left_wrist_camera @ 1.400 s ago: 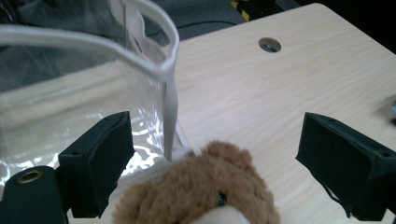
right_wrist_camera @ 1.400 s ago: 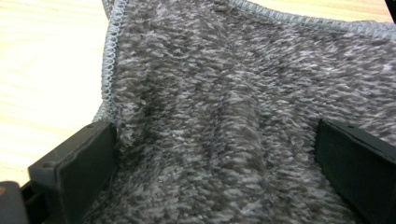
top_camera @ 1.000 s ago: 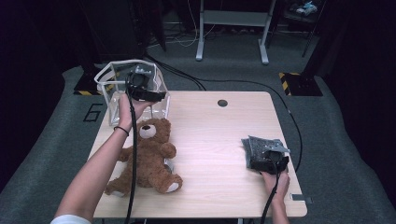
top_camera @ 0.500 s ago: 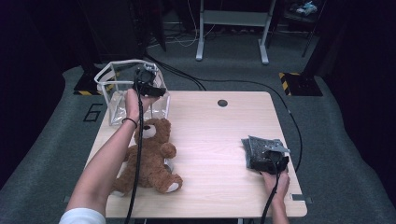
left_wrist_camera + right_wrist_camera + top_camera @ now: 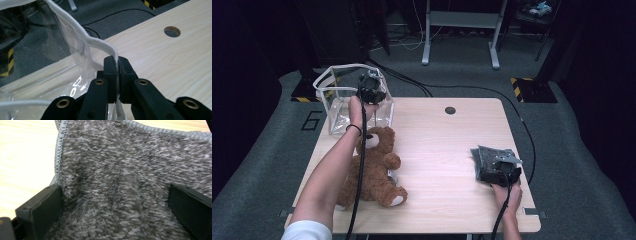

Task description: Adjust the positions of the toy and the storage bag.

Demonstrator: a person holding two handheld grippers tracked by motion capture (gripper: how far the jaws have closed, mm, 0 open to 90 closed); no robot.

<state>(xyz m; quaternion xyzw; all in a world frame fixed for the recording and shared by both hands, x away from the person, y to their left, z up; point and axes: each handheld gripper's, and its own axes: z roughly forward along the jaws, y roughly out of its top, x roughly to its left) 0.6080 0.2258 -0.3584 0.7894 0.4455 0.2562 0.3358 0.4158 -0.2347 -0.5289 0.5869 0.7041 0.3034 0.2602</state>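
A clear plastic bag [image 5: 337, 100] with a white corded rim [image 5: 82, 37] stands open at the table's far left corner. My left gripper [image 5: 371, 92] is at the bag's right-hand edge. Its jaws have just been closing, and in the left gripper view the left gripper [image 5: 116, 61] is shut on the white rim cord. A brown teddy bear [image 5: 374, 170] lies on the table just in front of the bag, under my left forearm. My right gripper [image 5: 504, 170] rests on a folded grey towel [image 5: 487, 160] near the front right. There the right gripper [image 5: 115, 190] stands open, with the towel [image 5: 120, 170] lying between its wide jaws.
The light wooden table [image 5: 442, 145] has a round cable hole [image 5: 450, 110] near its far edge. Black cables run over the grey carpet behind the table. A grey metal stand is farther back.
The left gripper has shifted slightly along the bag's edge and shut on the white rim. The right hand and the towel have stayed put.
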